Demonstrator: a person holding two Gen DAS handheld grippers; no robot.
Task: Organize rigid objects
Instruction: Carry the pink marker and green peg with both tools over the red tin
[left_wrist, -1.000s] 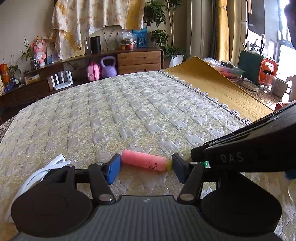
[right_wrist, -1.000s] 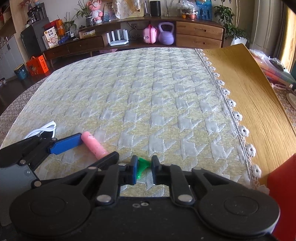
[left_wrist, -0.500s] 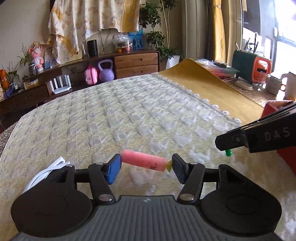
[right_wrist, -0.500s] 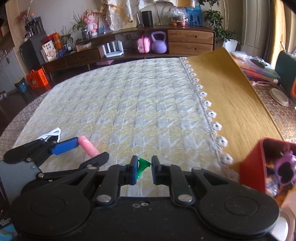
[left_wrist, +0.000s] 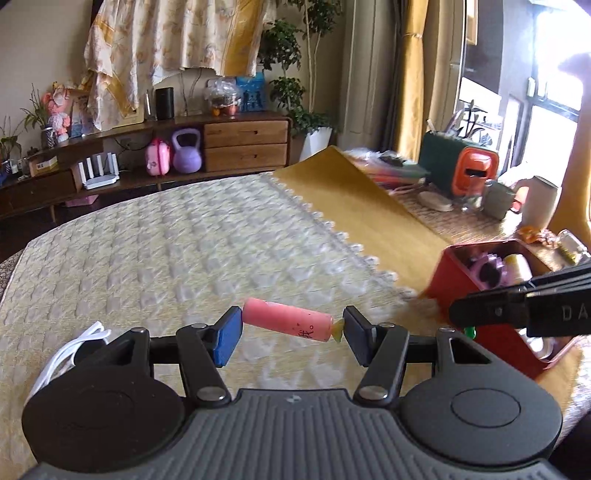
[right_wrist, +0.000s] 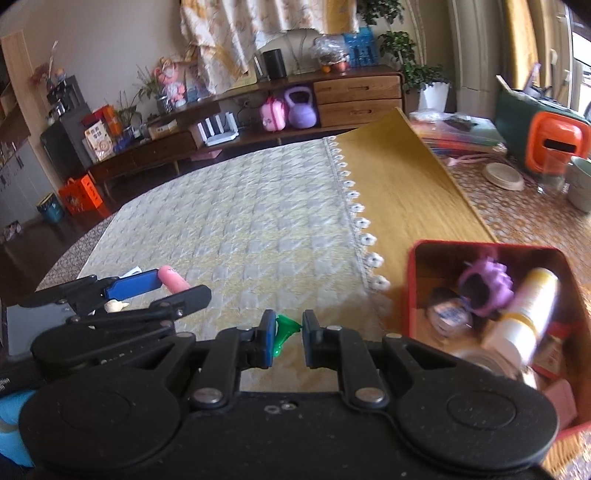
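While a pink cylinder (left_wrist: 286, 319) is clamped end to end between its half-spread pads, the left hand-held gripper (left_wrist: 291, 332) is held above the quilted bedspread (left_wrist: 184, 251). A white cable (left_wrist: 66, 350) is seen at its left side. In the left wrist view, only a green tip below the black arm of the right hand-held gripper (right_wrist: 285, 334) is shown; in the right wrist view, a small green funnel (right_wrist: 282, 332) is seen pinched between the nearly closed pads. The red box (right_wrist: 415, 291) lies to the right, beside the bedspread's lace edge, on a yellow mat (right_wrist: 406, 192). Inside it, a purple toy (right_wrist: 487, 280), a white-and-yellow bottle (right_wrist: 524, 314) and a small jar (right_wrist: 448, 314) are seen, blurred. The box's near corner is hidden by the gripper body.
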